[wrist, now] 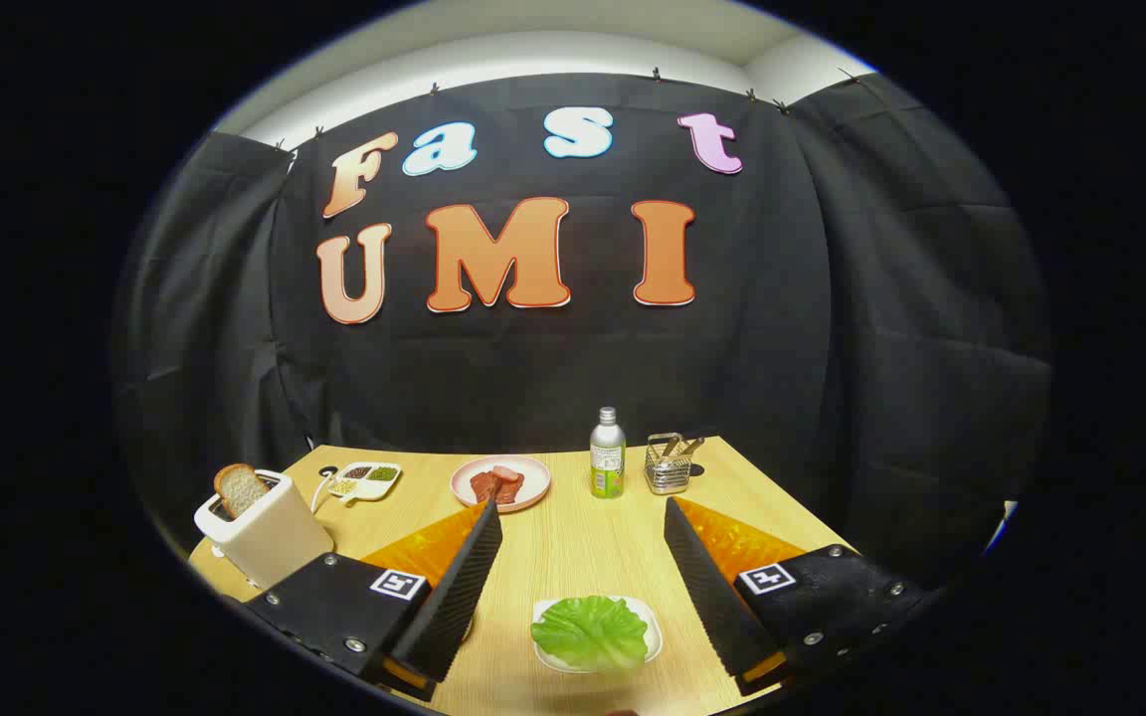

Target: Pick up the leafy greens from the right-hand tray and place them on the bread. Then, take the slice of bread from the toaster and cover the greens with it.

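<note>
Greens (590, 630) between open tool (583, 517) fingers

Bright green leafy greens (590, 630) lie on a white tray (649, 651), between the spread fingers of the gripper (582, 508). At eleven o'clock, a cream toaster (262, 533) holds a brown-crusted bread slice (239, 488). At twelve, a pink plate (499, 482) carries reddish meat; a silver and green bottle (608, 453) stands on the pale wood-grain table (573, 547)
</note>
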### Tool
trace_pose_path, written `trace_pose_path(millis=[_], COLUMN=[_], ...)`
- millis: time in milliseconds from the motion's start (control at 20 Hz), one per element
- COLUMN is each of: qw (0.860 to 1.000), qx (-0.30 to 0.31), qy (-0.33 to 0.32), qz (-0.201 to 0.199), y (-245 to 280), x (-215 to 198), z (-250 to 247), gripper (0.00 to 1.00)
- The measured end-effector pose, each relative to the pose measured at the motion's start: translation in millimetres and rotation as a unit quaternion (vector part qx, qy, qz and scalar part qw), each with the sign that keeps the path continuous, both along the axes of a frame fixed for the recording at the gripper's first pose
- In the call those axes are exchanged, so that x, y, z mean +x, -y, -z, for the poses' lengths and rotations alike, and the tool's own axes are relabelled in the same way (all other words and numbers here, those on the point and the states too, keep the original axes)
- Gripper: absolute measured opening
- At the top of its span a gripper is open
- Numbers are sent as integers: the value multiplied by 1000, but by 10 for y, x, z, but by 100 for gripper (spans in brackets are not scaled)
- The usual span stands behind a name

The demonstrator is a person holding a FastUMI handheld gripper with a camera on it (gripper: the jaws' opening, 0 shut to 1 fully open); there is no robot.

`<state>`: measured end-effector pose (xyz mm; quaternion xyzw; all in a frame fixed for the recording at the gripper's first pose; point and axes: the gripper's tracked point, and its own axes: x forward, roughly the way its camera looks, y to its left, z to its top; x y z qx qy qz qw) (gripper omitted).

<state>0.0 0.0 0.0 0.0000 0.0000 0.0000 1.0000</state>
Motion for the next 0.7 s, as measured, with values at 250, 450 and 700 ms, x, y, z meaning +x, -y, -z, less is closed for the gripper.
trace_pose_path(millis=[250,450,700], qw=[1000,1000,1000], qx=[6,2,-8], qy=[-6,-15,-21], qz=[6,3,-7], y=[-74,-139,-160], x=[33,37,59], z=[124,176,199], gripper=[99,99,99])
